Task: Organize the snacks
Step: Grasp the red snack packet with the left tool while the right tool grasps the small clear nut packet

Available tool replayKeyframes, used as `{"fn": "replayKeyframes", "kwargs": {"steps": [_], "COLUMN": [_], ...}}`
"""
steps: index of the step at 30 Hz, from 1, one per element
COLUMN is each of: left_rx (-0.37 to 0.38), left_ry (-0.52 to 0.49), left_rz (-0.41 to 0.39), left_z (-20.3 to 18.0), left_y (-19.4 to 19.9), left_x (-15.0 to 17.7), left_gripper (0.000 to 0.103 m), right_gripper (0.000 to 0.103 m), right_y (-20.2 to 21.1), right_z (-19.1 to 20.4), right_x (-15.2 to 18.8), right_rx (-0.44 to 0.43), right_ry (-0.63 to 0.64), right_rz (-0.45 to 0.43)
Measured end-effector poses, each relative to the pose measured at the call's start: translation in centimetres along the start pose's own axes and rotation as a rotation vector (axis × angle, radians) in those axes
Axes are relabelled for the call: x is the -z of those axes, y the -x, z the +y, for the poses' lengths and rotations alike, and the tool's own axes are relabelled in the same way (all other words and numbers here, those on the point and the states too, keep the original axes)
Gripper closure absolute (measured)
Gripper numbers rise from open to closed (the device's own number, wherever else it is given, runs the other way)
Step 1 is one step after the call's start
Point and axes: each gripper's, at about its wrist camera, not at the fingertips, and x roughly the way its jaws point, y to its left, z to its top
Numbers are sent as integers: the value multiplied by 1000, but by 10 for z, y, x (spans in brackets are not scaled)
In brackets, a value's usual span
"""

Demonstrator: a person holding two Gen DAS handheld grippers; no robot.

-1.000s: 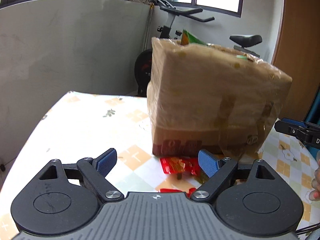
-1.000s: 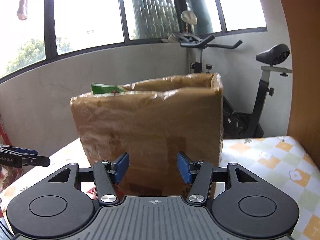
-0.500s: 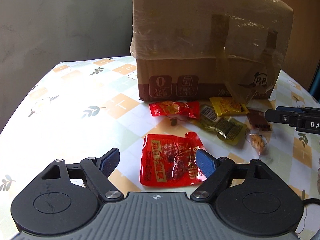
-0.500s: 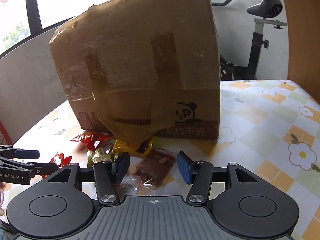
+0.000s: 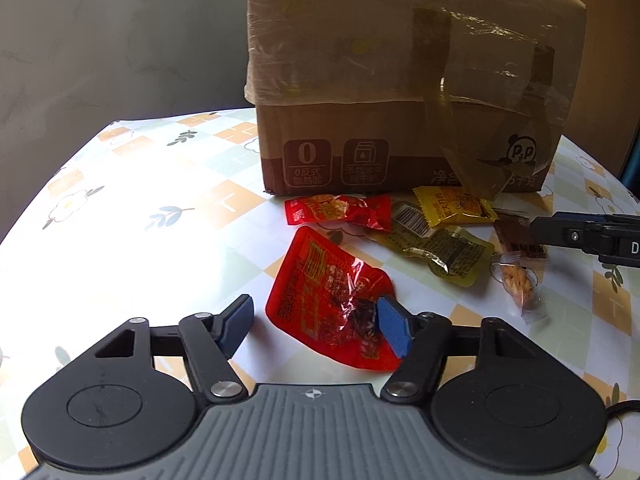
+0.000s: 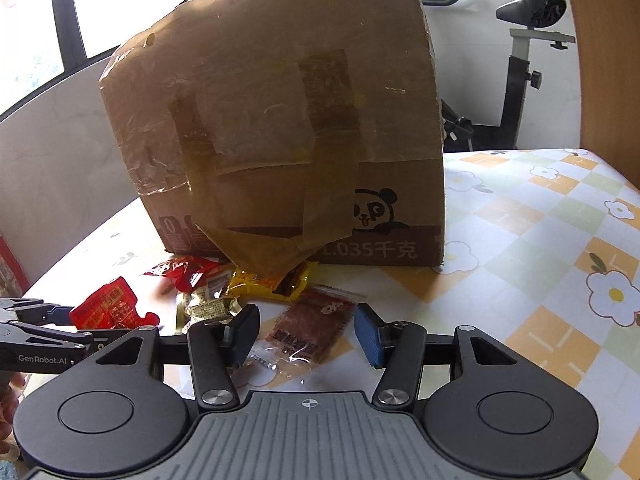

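I am looking down along my left gripper (image 5: 316, 322), low in the centre of the left wrist view, and its jaws are closing around a big red packet (image 5: 328, 300) lying flat on the tablecloth (image 5: 120, 240). The right-hand blue pad is overlapping the packet's lower right corner, while the left-hand pad is standing just clear of its left edge, so the fingers are not yet pinching it.

Above the red packet, in the middle of the frame, a smaller red packet (image 5: 338, 210) is lying just in front of the cardboard box (image 5: 400, 80), which is filling the upper centre. To the right of it a yellow packet (image 5: 452, 204), a dark yellow packet (image 5: 444, 250), a brown packet (image 5: 516, 232) and a small clear packet (image 5: 518, 284) are crowding together.

In the right wrist view my right gripper (image 6: 306, 334) is sitting low in the centre with its jaws partly open and nothing pressed between them. The brown packet (image 6: 312, 328) is lying on the tablecloth (image 6: 540, 240) in the gap between the pads. The box (image 6: 280, 120) is taking up the upper centre, and an exercise bike (image 6: 532, 60) is standing at the upper right. The left gripper (image 6: 40, 332) is showing at the left edge, beside the big red packet (image 6: 108, 308).
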Motion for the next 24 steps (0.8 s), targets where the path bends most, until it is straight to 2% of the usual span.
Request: {"fn": "replayKeyframes", "kwargs": {"steps": [2, 7, 10, 11, 12, 17, 24], "left_rx": [13, 20, 34, 39, 45, 8, -25], "left_ry": [-14, -17, -24, -28, -29, 27, 115], "left_rz": [-7, -17, -20, -22, -28, -59, -20], "left_z": [-4, -10, -13, -14, -15, -11, 10], "left_y": [-1, 0, 0, 1, 3, 10, 5], "left_x": [-1, 0, 0, 0, 0, 2, 4], "left_gripper": [46, 56, 68, 80, 82, 86, 86], "right_gripper": [53, 53, 53, 53, 53, 52, 52], "right_y": [0, 1, 0, 0, -1, -1, -5], "right_z": [-2, -3, -3, -3, -4, -3, 0], "right_x": [0, 0, 0, 0, 0, 1, 1], "right_rx": [-1, -3, -4, -4, -3, -4, -9], "right_ry": [-12, -20, -20, -22, -23, -27, -10], "right_rz": [0, 1, 5, 7, 8, 13, 32]}}
